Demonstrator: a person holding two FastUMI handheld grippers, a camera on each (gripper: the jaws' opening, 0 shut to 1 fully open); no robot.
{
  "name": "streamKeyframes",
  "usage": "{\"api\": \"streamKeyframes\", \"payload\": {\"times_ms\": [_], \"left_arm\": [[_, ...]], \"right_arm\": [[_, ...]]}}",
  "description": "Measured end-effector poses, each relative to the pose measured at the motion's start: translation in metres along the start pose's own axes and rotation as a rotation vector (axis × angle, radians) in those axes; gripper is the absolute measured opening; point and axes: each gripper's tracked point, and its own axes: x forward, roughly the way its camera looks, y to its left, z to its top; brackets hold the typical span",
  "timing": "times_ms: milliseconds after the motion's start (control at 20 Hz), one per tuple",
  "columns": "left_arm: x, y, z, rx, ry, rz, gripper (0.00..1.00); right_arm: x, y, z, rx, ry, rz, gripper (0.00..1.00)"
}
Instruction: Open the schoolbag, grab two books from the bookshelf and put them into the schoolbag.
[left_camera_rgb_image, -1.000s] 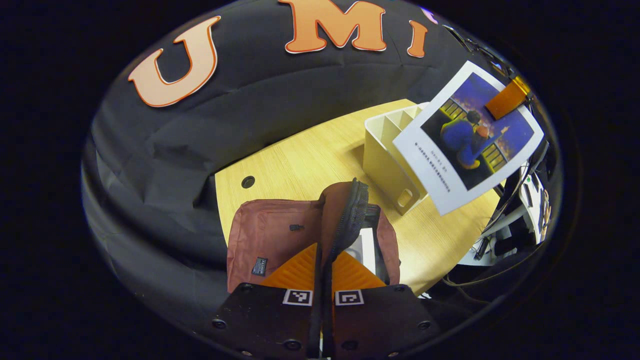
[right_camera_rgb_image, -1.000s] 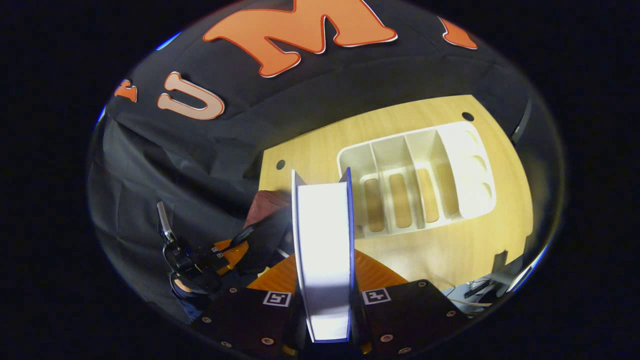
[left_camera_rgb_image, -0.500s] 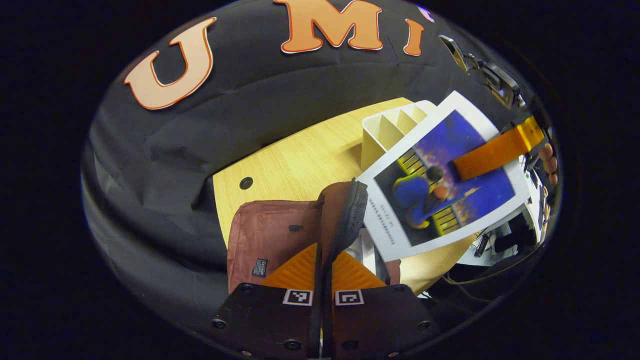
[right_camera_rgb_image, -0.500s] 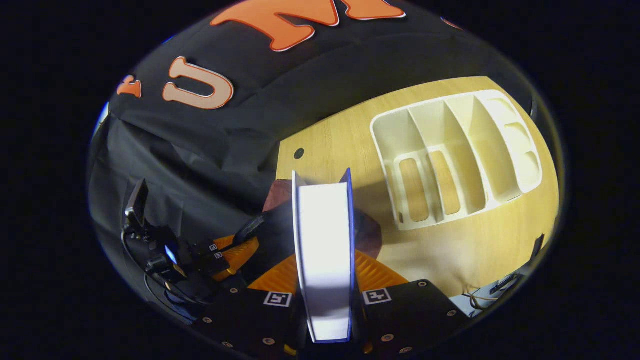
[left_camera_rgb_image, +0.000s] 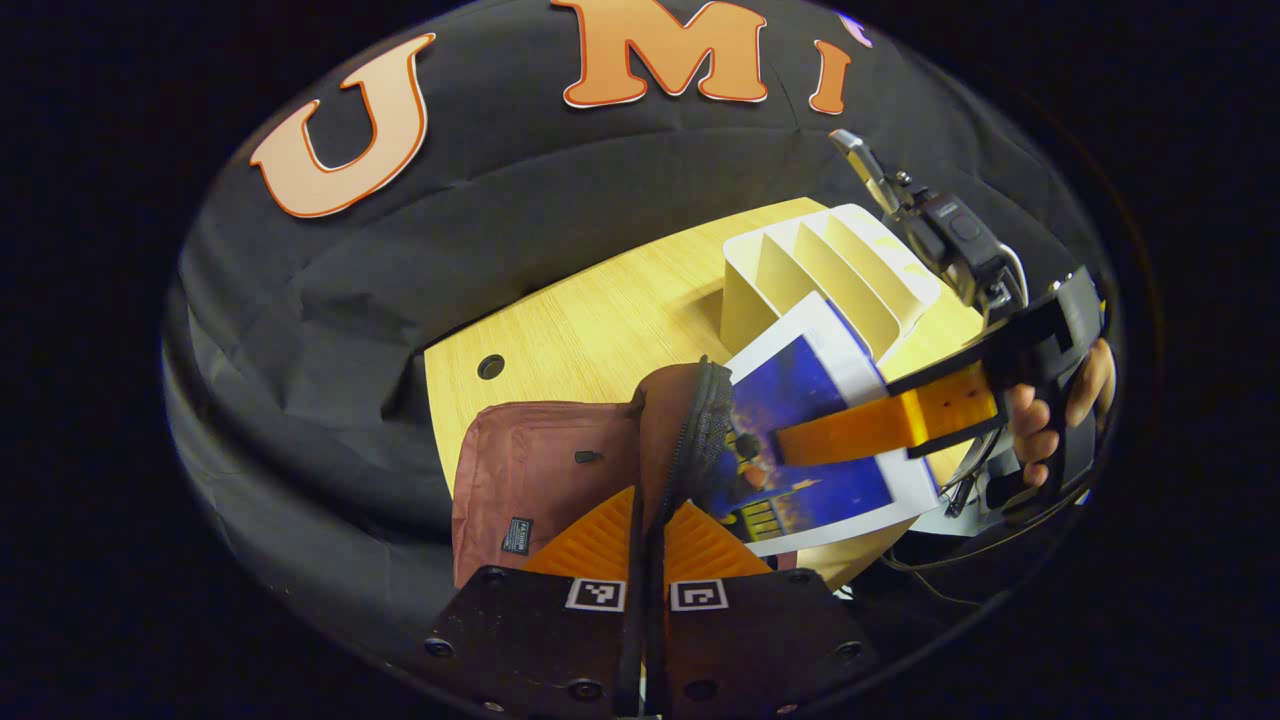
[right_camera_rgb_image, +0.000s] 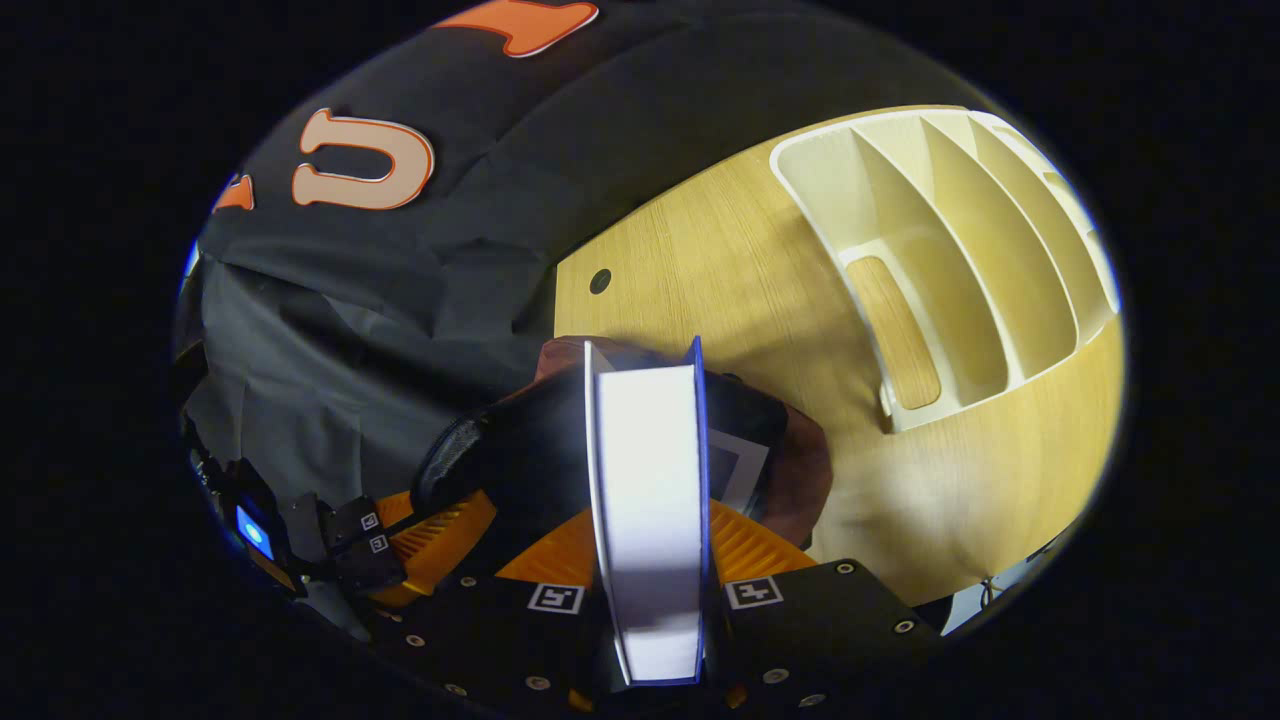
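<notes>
One book (right_camera_rgb_image: 648, 500) clamped over open schoolbag (left_camera_rgb_image: 540, 470); bookshelf (right_camera_rgb_image: 960, 260) beside, seemingly empty.

A dusty reddish-brown schoolbag (left_camera_rgb_image: 540, 470) is seen at the near left corner of the pale yellow wood-grain table (left_camera_rgb_image: 600, 320), its zipper edge (left_camera_rgb_image: 700, 440) picked out in black mesh and a small dark label (left_camera_rgb_image: 518, 533) stitched low on its front. A book (left_camera_rgb_image: 810, 440) is shown with a white border framing a deep blue picture touched with yellow. The page edges (right_camera_rgb_image: 650, 500) of that book are lit bright white between thin blue covers. A cream bookshelf (right_camera_rgb_image: 960, 250) is seen toward the table's far right corner, wood tone showing through its slot. Black-and-white square markers (left_camera_rgb_image: 598, 595) are printed on the near gripper's body.
</notes>
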Motion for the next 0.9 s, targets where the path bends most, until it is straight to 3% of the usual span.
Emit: {"api": "streamKeyframes", "payload": {"times_ms": [500, 900], "left_arm": [[-0.011, -0.007, 0.013, -0.003, -0.03, -0.018, 0.02], [-0.014, -0.008, 0.021, -0.01, -0.039, -0.034, 0.02]], "right_arm": [[0.065, 0.012, -0.017, 0.179, -0.033, 0.137, 0.37], [0.099, 0.021, -0.028, 0.184, -0.073, 0.198, 0.37]]}}
